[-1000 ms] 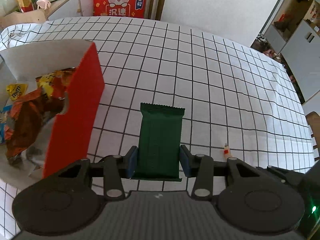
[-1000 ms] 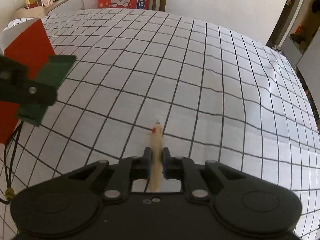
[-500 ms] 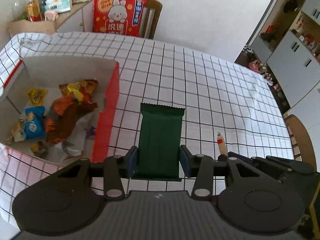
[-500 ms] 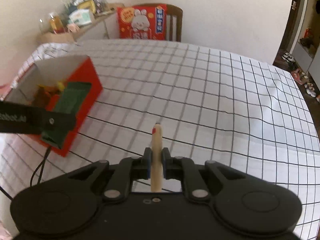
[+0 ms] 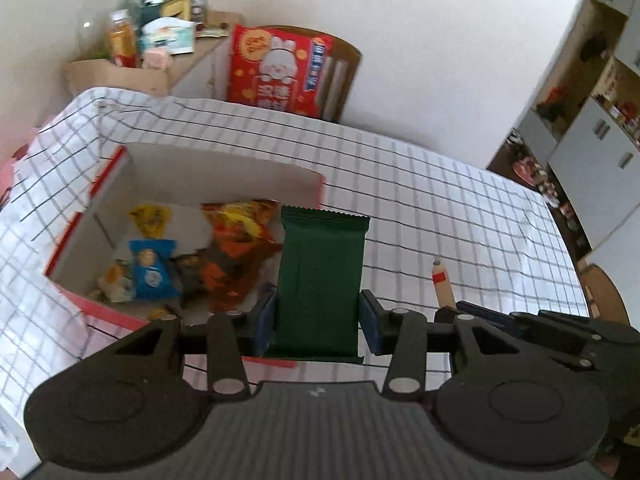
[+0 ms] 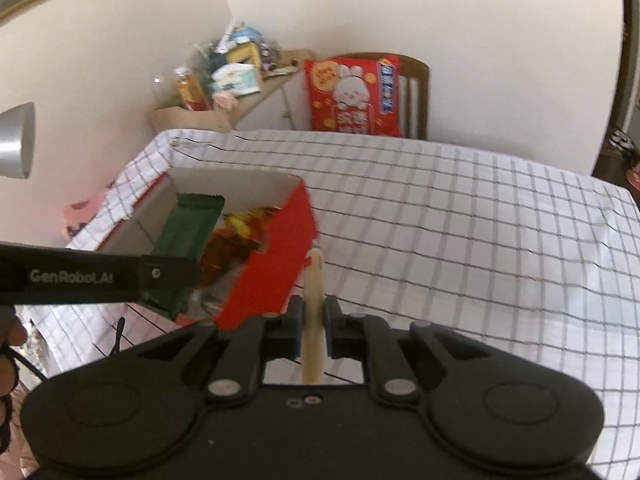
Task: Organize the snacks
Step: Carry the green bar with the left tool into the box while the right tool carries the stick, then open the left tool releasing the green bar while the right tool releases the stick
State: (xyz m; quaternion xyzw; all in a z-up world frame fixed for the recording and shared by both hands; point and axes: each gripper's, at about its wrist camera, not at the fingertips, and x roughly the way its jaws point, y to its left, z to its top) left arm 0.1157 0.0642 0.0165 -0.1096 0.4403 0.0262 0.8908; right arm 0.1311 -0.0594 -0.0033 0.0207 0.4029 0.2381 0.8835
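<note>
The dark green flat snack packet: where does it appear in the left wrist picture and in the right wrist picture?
Left wrist view: the dark green flat snack packet stands at centre, clamped between the left gripper fingers.
Right wrist view: it is at the left, over the red cardboard box, held by the left gripper's black arm.
Shared landmark: the red rabbit-print bag on the wooden chair.

Ahead and left of the left claw (image 5: 318,322), the open-topped red cardboard box (image 5: 224,168) has its mouth unblocked from above. Its floor is crowded: an orange crinkled snack bag (image 5: 236,248) and a blue snack packet (image 5: 152,268) leave bare patches only toward the far wall. Right of the right claw (image 6: 313,330), the white black-checked cloth on the counter (image 6: 480,220) lies bare.
</note>
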